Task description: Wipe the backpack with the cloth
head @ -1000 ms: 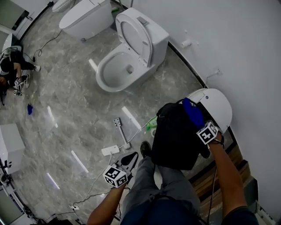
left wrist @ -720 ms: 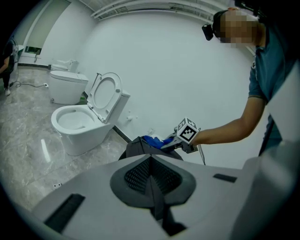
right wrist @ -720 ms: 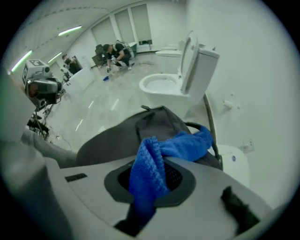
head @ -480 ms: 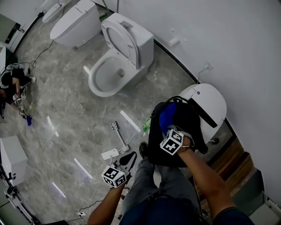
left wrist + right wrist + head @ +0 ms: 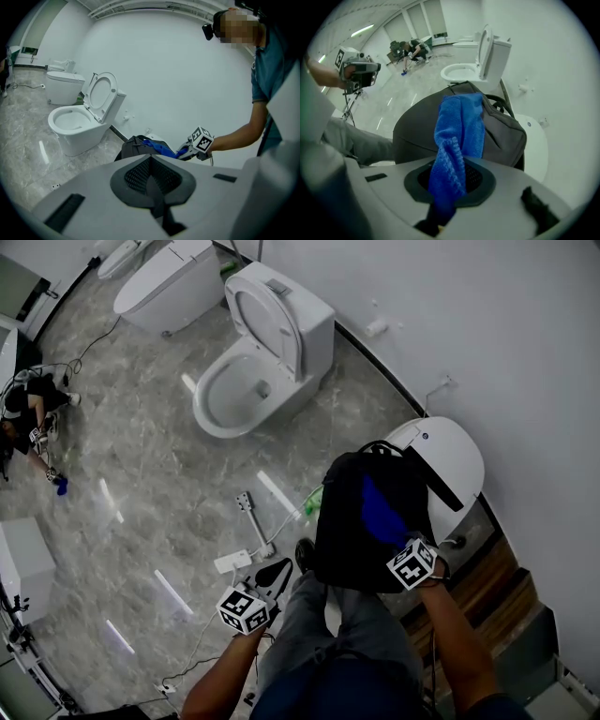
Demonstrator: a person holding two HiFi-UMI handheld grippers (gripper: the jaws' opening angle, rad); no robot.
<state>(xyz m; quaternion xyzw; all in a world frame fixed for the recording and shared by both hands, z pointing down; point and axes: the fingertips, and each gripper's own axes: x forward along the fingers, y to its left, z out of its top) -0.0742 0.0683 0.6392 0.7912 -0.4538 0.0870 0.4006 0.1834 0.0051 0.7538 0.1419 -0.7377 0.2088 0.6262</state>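
Note:
A black backpack [image 5: 352,531] stands on the closed lid of a white toilet [image 5: 461,457], against my knees. A blue cloth [image 5: 382,512] lies flat on its front panel. My right gripper [image 5: 401,547] is shut on the cloth's near end, at the pack's lower right. In the right gripper view the cloth [image 5: 457,136] runs from the jaws up over the backpack [image 5: 501,129]. My left gripper [image 5: 277,572] hangs left of the pack, apart from it, shut with nothing in it. The left gripper view shows the backpack [image 5: 132,146], the cloth [image 5: 160,148] and the right gripper [image 5: 186,151] beyond.
An open toilet [image 5: 253,381] stands on the marble floor ahead, another [image 5: 164,282] behind it. Cables and a power strip [image 5: 234,562] lie by my feet. A white wall runs on the right, with a wooden step [image 5: 497,596] below. A person [image 5: 23,409] crouches far left.
My right gripper drew the cloth from the pack's upper right to its left side, then back toward the lower right. The left gripper stayed put.

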